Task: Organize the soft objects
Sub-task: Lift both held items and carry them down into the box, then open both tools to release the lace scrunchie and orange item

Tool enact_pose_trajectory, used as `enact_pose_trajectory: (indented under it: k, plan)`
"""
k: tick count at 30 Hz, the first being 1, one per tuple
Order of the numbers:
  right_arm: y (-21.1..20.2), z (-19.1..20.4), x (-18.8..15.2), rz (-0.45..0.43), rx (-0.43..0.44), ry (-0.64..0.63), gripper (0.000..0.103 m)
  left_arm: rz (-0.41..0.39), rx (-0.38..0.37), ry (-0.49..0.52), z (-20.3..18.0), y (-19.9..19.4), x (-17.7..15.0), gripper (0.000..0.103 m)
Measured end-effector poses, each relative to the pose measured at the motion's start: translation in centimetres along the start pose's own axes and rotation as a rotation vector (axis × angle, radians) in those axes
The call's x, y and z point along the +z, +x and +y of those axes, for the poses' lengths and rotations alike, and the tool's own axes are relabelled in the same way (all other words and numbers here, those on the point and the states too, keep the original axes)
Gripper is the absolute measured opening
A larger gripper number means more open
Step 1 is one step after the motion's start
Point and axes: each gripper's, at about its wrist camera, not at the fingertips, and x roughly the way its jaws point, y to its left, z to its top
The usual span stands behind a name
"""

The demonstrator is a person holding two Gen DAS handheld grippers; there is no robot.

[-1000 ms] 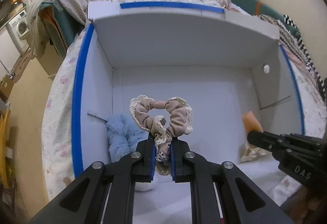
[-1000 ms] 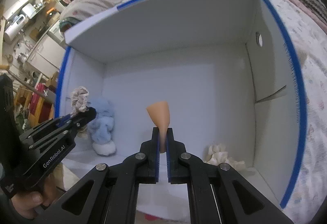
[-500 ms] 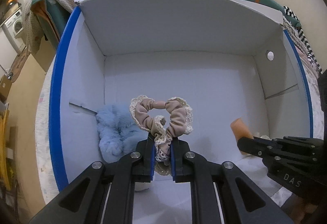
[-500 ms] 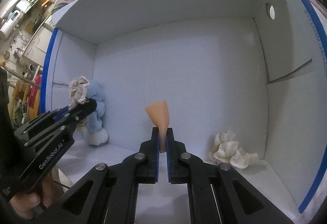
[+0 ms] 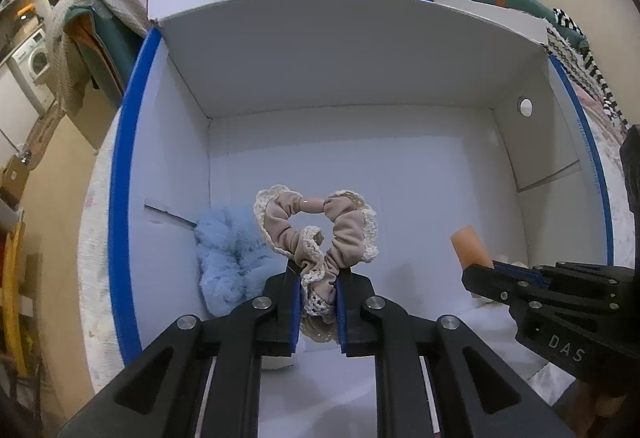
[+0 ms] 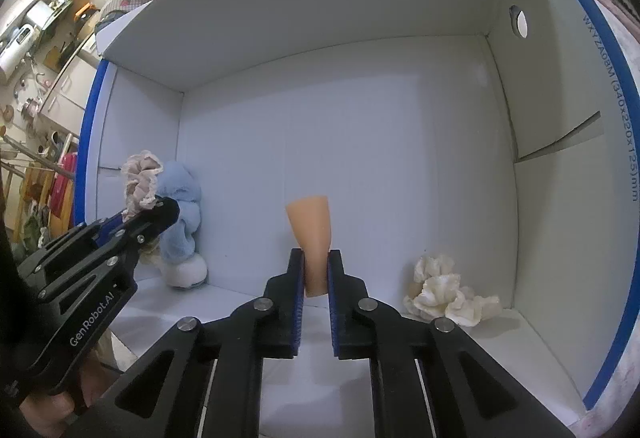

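Grippers both clamped: left gripper (image 5: 317,288) pinching the beige scrunchie (image 5: 316,226), right gripper (image 6: 316,274) squeezing the peach sponge (image 6: 312,234), probably for dropping into the white box (image 6: 360,118).

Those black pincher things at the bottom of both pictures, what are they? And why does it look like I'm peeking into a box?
They are claws that a person squeezes by hand, one in each hand. A small camera rides on each claw, so each picture looks along its two fingers.

Both point into a white box with blue edges, sitting on a bed. The left claw pinches a beige lacy scrunchie. The right claw pinches a peach sponge. Already in the box are a fluffy blue toy and a cream scrunchie.
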Motion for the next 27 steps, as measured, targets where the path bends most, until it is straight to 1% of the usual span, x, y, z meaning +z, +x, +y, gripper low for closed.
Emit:
enact_pose_trajectory:
  k: [1,2,4,5,7,8,9,10,11,13,14,16,20,27]
  plan:
    - [0.1,0.1,0.1,-0.002,-0.001,0.002,0.013,-0.003,0.003,0.003,0.0,-0.1,0.0,0.013]
    - [0.1,0.1,0.1,-0.007,-0.003,0.004,0.017,-0.005,0.002,0.004,-0.1,-0.1,-0.1,0.014]
    - [-0.1,0.0,0.2,-0.018,-0.003,0.011,0.021,-0.005,0.001,0.004,-0.1,-0.3,-0.2,0.021]
    - [-0.2,-0.1,0.3,-0.023,0.001,0.019,0.023,-0.006,0.002,0.003,-0.1,-0.4,-0.2,0.022]
    - [-0.5,-0.3,0.4,-0.036,0.01,0.029,0.026,-0.015,0.004,-0.004,0.0,-0.6,-0.2,0.031]
    - [-0.6,-0.3,0.4,-0.043,0.009,0.033,0.039,-0.02,0.006,-0.005,0.1,-0.8,-0.1,0.033]
    - [-0.8,-0.4,0.5,-0.052,0.006,0.037,0.067,-0.029,0.017,-0.003,0.1,-1.0,-0.1,0.037]
    - [-1.0,-0.5,0.6,-0.069,-0.001,0.044,0.079,-0.04,0.031,0.006,0.0,-1.2,-0.1,0.041]
    - [-1.4,-0.6,0.6,-0.092,-0.003,0.051,0.083,-0.049,0.041,0.015,-0.1,-1.3,-0.1,0.044]
    - [-1.9,-0.6,0.7,-0.11,-0.001,0.056,0.084,-0.061,0.055,0.022,0.0,-1.6,-0.1,0.056]
    - [-2.0,-0.7,0.8,-0.112,-0.001,0.059,0.084,-0.066,0.06,0.021,0.1,-1.8,-0.1,0.057]
    - [-2.1,-0.9,0.8,-0.113,0.0,0.074,0.084,-0.077,0.062,0.016,0.4,-2.0,0.0,0.057]
    - [-2.0,-1.3,0.7,-0.102,0.006,0.088,0.084,-0.075,0.054,0.002,0.7,-2.2,0.1,0.057]
    - [-2.4,-1.3,0.4,-0.121,0.003,0.094,0.084,-0.084,0.06,-0.021,1.3,-3.1,0.0,0.057]
